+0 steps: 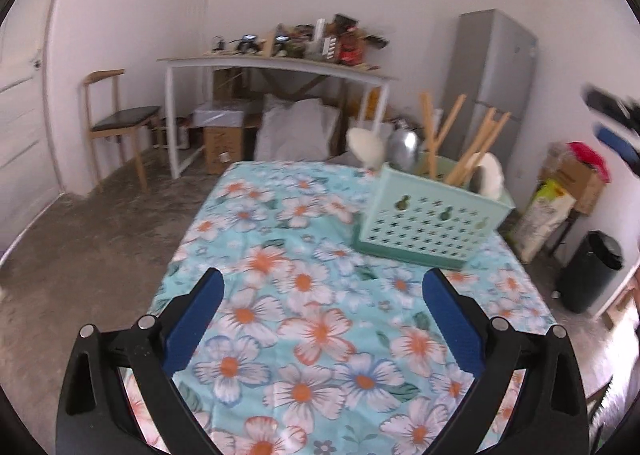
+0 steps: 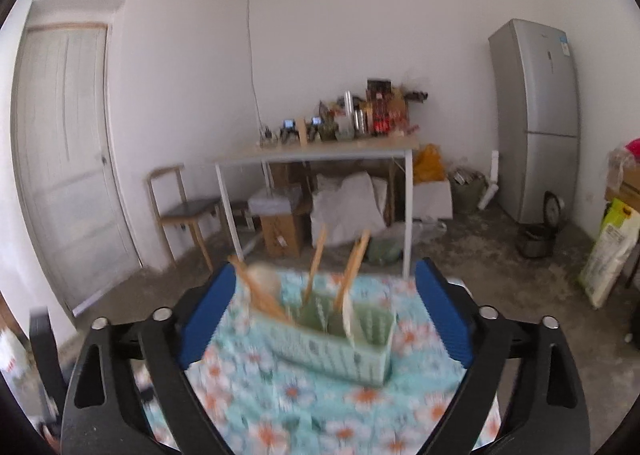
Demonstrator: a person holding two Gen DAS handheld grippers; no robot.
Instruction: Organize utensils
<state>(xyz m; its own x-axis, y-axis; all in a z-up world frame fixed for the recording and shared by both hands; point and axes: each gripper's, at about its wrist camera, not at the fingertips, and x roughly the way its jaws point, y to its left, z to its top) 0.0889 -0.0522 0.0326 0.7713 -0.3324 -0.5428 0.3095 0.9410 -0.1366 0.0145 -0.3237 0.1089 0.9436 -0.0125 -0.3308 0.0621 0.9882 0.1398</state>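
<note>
A mint-green perforated utensil basket (image 1: 430,215) stands on the floral tablecloth (image 1: 304,327) at the table's far right. It holds several wooden chopsticks (image 1: 460,143), white spoons (image 1: 366,149) and a metal ladle (image 1: 404,147). My left gripper (image 1: 322,295) is open and empty, above the cloth, in front of and left of the basket. In the right wrist view the basket (image 2: 336,339) sits blurred between my open, empty right gripper's (image 2: 326,295) fingers, further ahead. The right gripper's blue pads (image 1: 616,143) show blurred at the left view's right edge.
Beyond the table there is a wooden chair (image 1: 116,123), a cluttered white desk (image 1: 280,65) with boxes and sacks under it, a grey fridge (image 1: 492,83), a black bin (image 1: 588,271) and bags at the right wall. A door (image 2: 68,159) is at left.
</note>
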